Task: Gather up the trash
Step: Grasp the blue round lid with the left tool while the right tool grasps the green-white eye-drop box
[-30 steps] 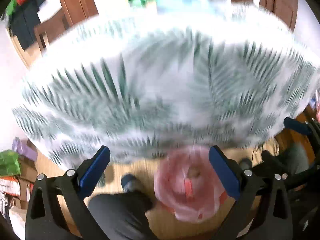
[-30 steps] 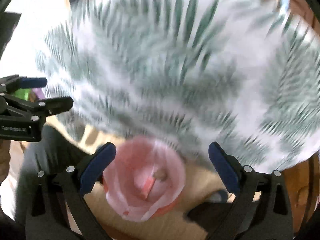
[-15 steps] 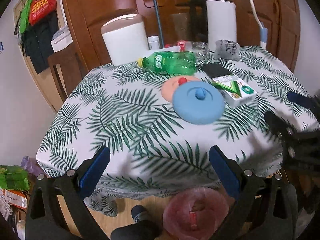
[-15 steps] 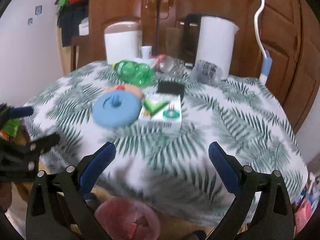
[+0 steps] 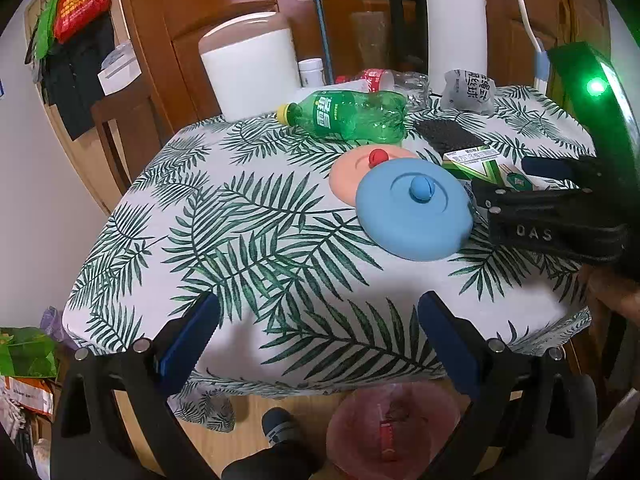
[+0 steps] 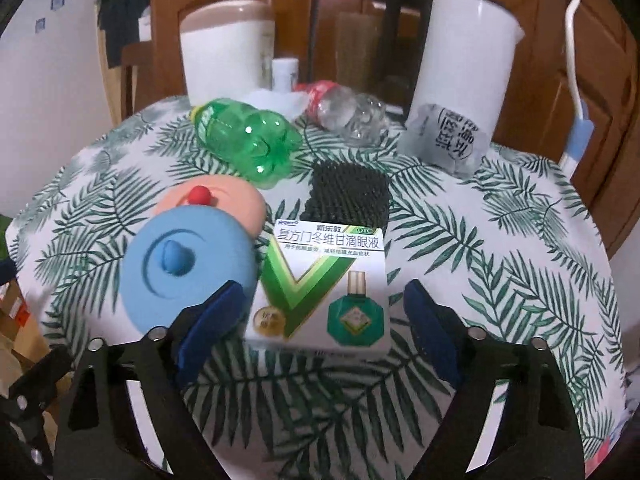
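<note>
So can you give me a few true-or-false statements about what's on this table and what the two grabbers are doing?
1. The green bottle lies on its side. True.
2. The blue lid lies partly over the peach lid. True.
3. The right gripper is clamped on the clear bottle. False: its jaws are closing around the white box, pads not yet pressing; that bottle lies untouched at the back.
4. The left gripper holds the blue lid. False: it is open and empty over the tablecloth.
5. The bin stands on the table. False: it is on the floor below the edge.
</note>
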Demonstrator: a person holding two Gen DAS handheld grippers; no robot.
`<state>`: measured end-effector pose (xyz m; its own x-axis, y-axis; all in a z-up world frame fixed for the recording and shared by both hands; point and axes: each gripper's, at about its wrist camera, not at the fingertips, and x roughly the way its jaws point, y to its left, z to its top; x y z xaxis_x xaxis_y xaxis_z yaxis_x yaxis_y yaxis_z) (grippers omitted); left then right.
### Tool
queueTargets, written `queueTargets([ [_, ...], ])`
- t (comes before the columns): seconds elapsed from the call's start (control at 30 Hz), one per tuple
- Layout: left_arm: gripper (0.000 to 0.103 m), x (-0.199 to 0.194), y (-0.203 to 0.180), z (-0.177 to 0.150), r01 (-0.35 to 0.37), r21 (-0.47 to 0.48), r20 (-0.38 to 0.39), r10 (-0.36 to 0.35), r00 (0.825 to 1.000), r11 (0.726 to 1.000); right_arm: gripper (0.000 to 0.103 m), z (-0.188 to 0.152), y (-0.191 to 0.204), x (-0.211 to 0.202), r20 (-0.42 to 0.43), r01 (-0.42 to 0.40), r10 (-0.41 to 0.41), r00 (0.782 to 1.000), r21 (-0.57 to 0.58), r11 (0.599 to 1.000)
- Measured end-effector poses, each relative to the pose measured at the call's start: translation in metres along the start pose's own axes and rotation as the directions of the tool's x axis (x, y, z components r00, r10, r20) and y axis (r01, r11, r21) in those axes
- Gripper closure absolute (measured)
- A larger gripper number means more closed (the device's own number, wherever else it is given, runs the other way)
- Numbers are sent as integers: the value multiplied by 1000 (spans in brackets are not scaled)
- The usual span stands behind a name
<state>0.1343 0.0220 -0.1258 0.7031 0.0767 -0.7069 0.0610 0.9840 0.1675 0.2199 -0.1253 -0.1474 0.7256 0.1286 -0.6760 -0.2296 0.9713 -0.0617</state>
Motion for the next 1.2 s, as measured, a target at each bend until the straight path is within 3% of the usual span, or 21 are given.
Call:
queueTargets([
  [0.2,5,3,-5,3,11,5,0,-11,1000,1000,28,-1,-2,11,-46,-14,14,999,-7,1000],
  [0.47,6,1,-17,26,101,-10,64,-100,993,995,30,-15,-17,-9,-3,27,-27,1000,-36,999],
  [0.63,18,14,-35,48,133,1,79,-133,988,991,30,-30,-32,-22,6,42,-42,999,-26,999],
  [0.9,52,40,-54,63,133,6,50,-133,990,991,30,-38,-43,-24,6,33,-33,999,-3,999],
  [1.07,59,49,-56,62,118,6,47,-119,992,993,30,-38,-43,-23,8,26,-26,1000,0,1000],
  [1.2,70,50,-56,61,80,8,57,-81,995,997,30,-39,-43,-22,8,26,-26,1000,-1,1000],
])
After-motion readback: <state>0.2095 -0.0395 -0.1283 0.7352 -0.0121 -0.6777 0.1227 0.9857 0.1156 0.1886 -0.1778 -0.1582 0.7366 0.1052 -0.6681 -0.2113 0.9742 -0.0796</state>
